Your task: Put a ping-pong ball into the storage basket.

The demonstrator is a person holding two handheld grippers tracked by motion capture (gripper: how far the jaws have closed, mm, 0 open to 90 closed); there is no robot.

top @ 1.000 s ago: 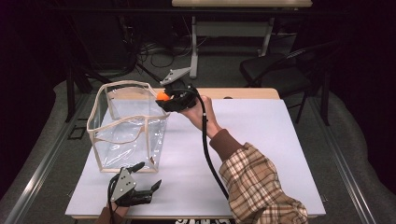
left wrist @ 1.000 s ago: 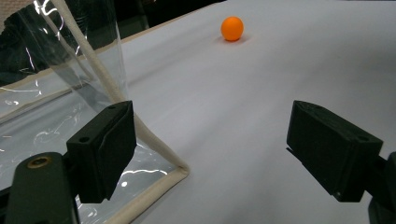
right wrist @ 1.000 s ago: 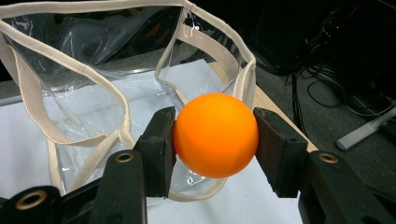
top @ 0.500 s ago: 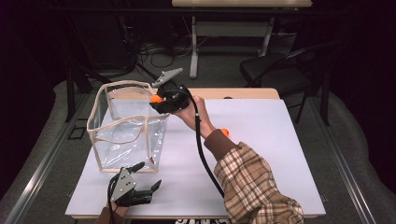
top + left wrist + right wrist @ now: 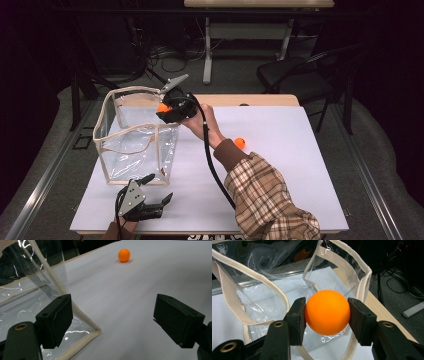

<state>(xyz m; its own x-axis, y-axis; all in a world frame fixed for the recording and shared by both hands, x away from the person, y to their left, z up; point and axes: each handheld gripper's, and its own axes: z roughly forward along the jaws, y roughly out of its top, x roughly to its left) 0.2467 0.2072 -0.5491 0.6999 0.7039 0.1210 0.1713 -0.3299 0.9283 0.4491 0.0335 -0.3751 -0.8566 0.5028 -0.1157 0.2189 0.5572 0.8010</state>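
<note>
- right gripper (image 5: 165,108) pinching an orange ball (image 5: 327,312), both pads pressed on the ball's sides; same ball seen in high view (image 5: 163,107)
- held ball sits at the top rim of the clear bag (image 5: 135,145), over its right far corner, above the opening; cannot tell if it touches the rim
- clear bag: see-through plastic, beige fabric trim and handles, stands upright and open on the left half of the desk (image 5: 280,150), nearer the far edge than the near one
- in right gripper view the bag (image 5: 262,285) lies right behind the ball, handle loops either side
- right hand (image 5: 200,122) comes in across the desk middle, plaid sleeve, black cable trailing back to the near edge
- left gripper (image 5: 150,195) low at the near left corner of the desk, just beside the bag's near bottom edge, jaws spread wide, nothing between them
- left gripper view: bag's bottom corner (image 5: 82,325) sits by one pad, not clamped
- second orange ball (image 5: 240,142) loose on the desk, about mid-desk, right of the right forearm, well apart from the bag; also in left gripper view (image 5: 124,255)
- desk top white, wood strip showing along the far edge
</note>
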